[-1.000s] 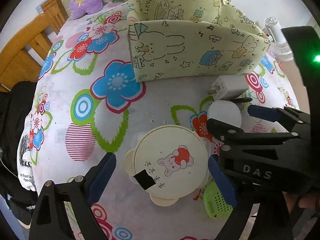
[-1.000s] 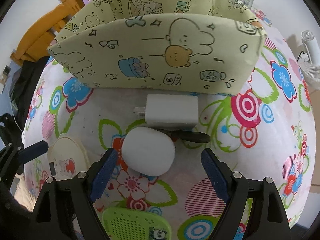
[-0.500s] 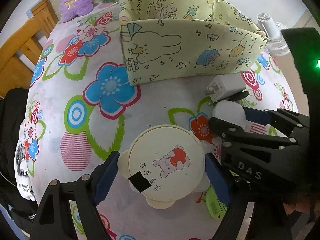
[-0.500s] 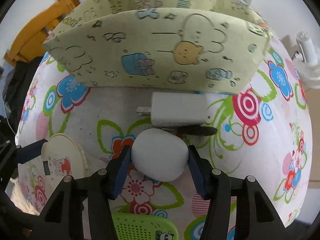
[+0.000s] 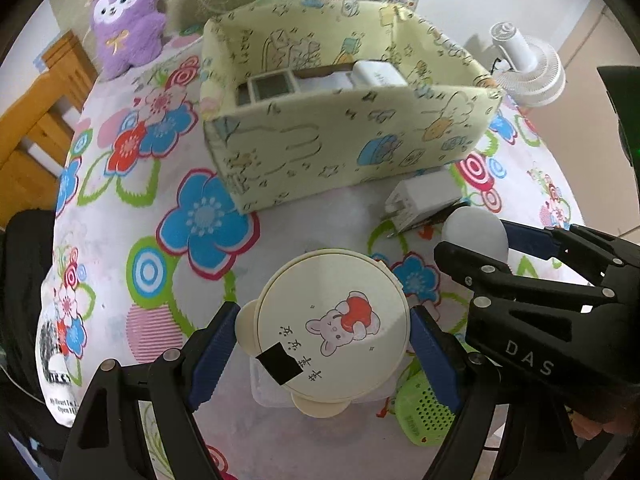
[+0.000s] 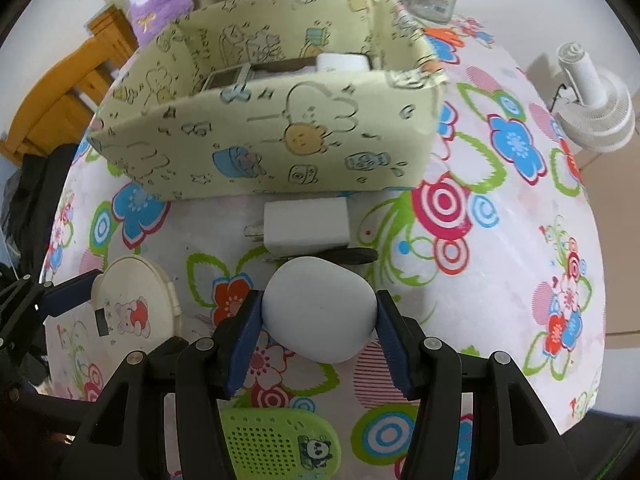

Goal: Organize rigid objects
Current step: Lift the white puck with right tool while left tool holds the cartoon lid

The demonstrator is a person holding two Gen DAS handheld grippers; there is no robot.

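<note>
At frame bottom, both tongs closed since before: left tongs (image 5: 320,344) grip round lid (image 5: 332,330), right tongs (image 6: 318,320) grip white pebble (image 6: 320,308), both lifted.

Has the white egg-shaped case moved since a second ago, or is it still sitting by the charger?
Yes. The right claw has closed on the white case and lifted it; it now overlaps the black key beside the white charger.
</note>
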